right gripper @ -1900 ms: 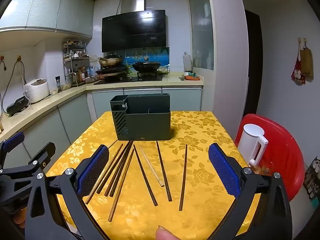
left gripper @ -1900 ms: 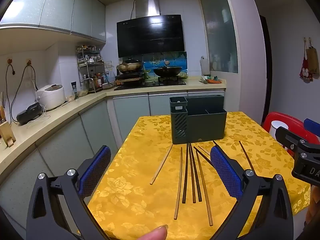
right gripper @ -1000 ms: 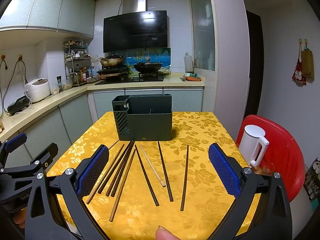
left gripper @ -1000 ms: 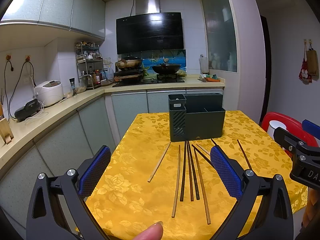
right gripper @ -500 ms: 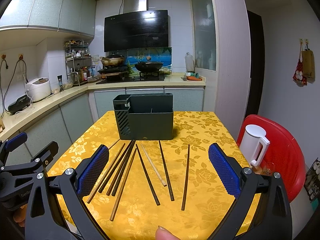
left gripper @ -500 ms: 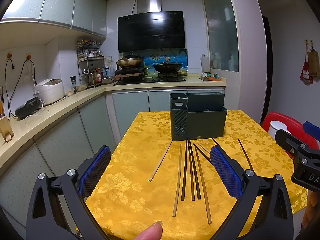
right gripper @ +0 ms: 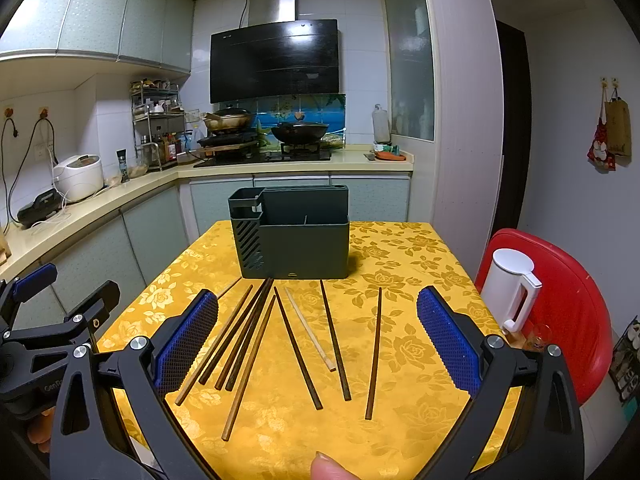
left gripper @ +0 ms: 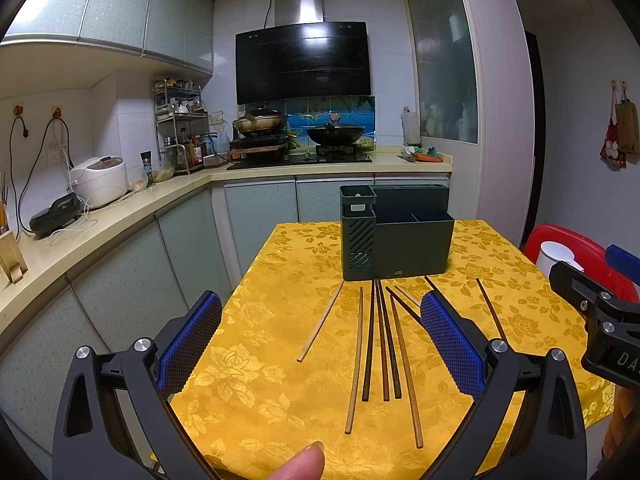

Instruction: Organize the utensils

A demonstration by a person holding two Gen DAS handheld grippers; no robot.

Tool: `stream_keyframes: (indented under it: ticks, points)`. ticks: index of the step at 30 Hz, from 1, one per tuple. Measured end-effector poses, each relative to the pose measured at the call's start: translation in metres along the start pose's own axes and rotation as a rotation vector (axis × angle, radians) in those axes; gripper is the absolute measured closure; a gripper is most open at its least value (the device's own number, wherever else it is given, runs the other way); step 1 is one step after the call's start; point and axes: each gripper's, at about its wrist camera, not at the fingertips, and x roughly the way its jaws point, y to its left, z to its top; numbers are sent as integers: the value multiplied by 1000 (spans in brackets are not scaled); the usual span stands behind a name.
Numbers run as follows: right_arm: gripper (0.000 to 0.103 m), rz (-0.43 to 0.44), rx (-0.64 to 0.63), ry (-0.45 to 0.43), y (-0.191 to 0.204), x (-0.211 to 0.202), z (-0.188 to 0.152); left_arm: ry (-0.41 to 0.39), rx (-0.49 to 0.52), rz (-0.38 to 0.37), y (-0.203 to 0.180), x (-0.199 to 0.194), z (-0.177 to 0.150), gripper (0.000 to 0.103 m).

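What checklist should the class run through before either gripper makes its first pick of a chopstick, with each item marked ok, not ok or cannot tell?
1. Left gripper open and empty: ok.
2. Right gripper open and empty: ok.
3. Chopsticks lying flat on the yellow tablecloth, in front of the holder: ok.
4. Chopsticks separated enough for a single pick: not ok on the left, where several lie bunched; ok for the rightmost one.
5. Utensil holder upright, openings facing up: ok.
6. Holder compartments free of contents: cannot tell.
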Motion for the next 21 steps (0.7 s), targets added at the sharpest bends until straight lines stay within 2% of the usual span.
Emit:
stream_keyframes:
  ticks: [21]
  points:
    - [7,0,0,3,4,1,-2,9,2,-5,2,4,1,7]
